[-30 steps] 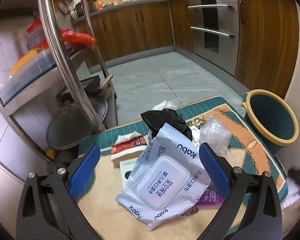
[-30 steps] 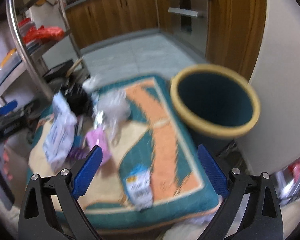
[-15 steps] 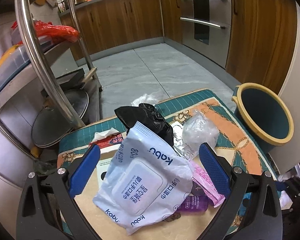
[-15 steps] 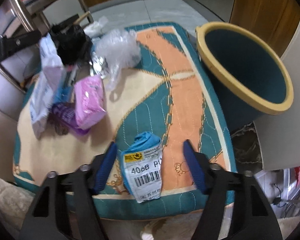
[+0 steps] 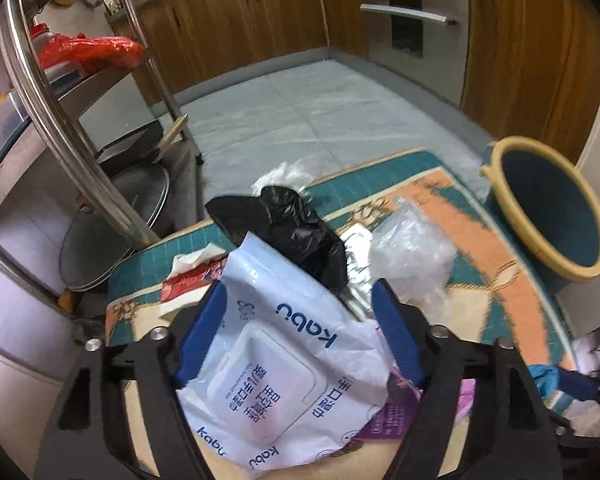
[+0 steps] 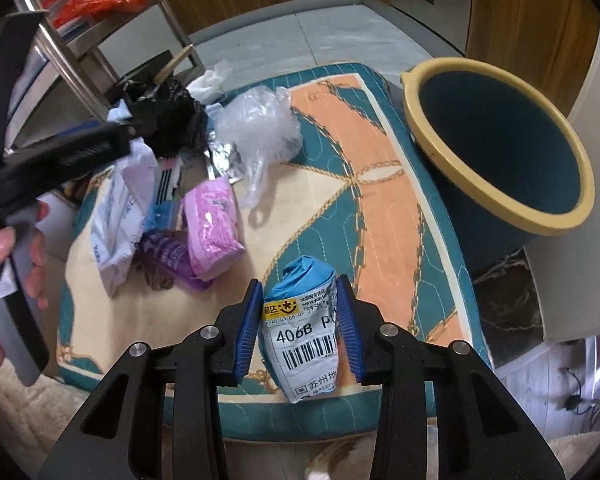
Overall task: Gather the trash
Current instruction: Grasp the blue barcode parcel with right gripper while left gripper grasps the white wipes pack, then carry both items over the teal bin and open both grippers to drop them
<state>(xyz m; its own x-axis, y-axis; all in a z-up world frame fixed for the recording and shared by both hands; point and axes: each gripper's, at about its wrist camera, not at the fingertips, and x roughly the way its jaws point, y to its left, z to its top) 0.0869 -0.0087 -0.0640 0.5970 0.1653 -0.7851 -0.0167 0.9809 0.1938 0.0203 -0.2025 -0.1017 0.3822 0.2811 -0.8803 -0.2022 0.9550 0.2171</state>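
The right hand-held gripper (image 6: 300, 320) reaches down over the near edge of a patterned mat (image 6: 384, 208), its jaws closing with a rolled blue parcel bag (image 6: 302, 318) between them; the blue pads sit just beside the bag's two sides, and whether they press on it yet I cannot tell. The bag lies on the mat, label up. A teal bin (image 6: 496, 152) with a yellow rim stands off the mat's right edge, well apart from the bag. The left hand-held gripper (image 5: 300, 320) hangs over the trash pile at the mat's left, jaws closing at a middling width around the upper part of a white wet-wipes pack (image 5: 276, 376). A black plastic bag (image 5: 300, 232) lies just beyond the pack, a clear crumpled bag (image 5: 412, 252) beside it.
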